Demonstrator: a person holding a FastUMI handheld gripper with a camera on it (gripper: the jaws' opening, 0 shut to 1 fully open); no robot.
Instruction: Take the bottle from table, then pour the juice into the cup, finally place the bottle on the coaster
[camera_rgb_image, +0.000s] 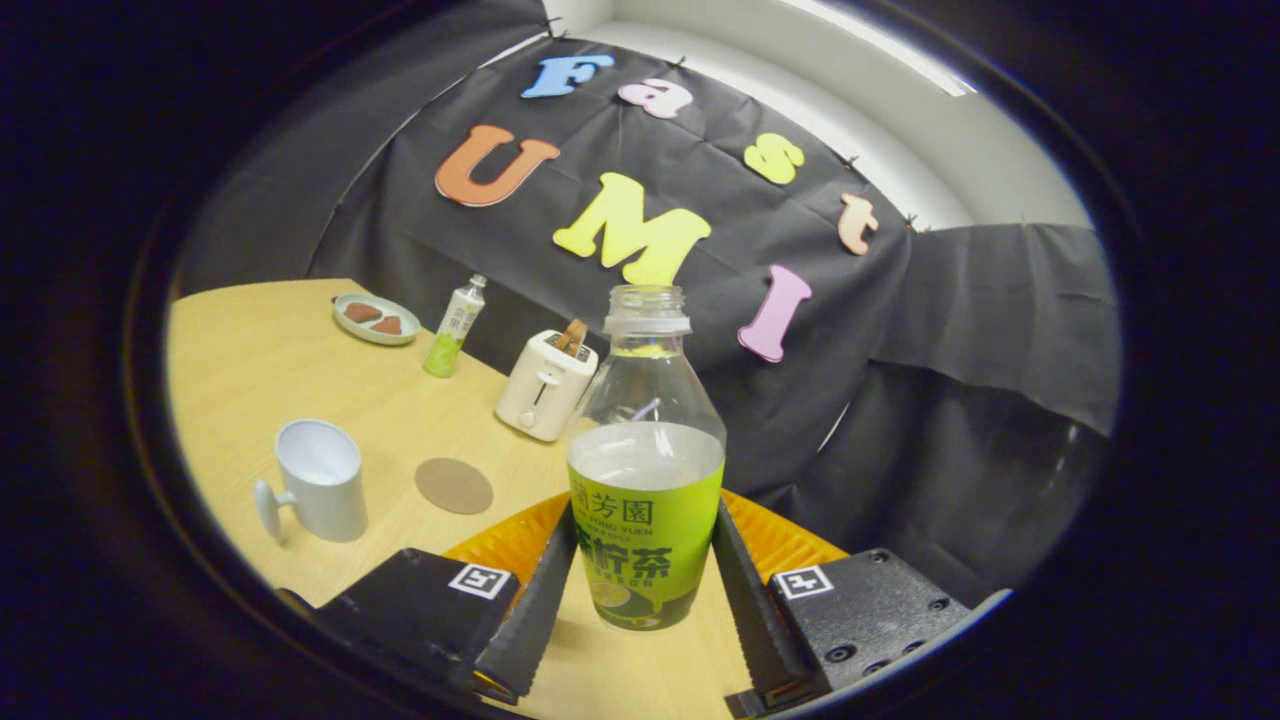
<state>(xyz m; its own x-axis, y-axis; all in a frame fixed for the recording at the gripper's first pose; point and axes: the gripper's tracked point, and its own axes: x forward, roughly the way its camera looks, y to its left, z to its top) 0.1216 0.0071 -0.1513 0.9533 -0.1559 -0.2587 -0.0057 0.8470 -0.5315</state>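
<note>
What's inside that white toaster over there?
A brown piece, likely toast, pokes out of the top slot of the toaster. Its lower part is hidden by the toaster body. Nearer, the gripper has both fingers against an uncapped bottle.

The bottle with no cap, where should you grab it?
Hold the bottle by its wide labelled lower body, squeezed from both sides, as the hand-held gripper has it now. It stands upright and uncapped, the neck narrows, and a low grip keeps it steady.
</note>
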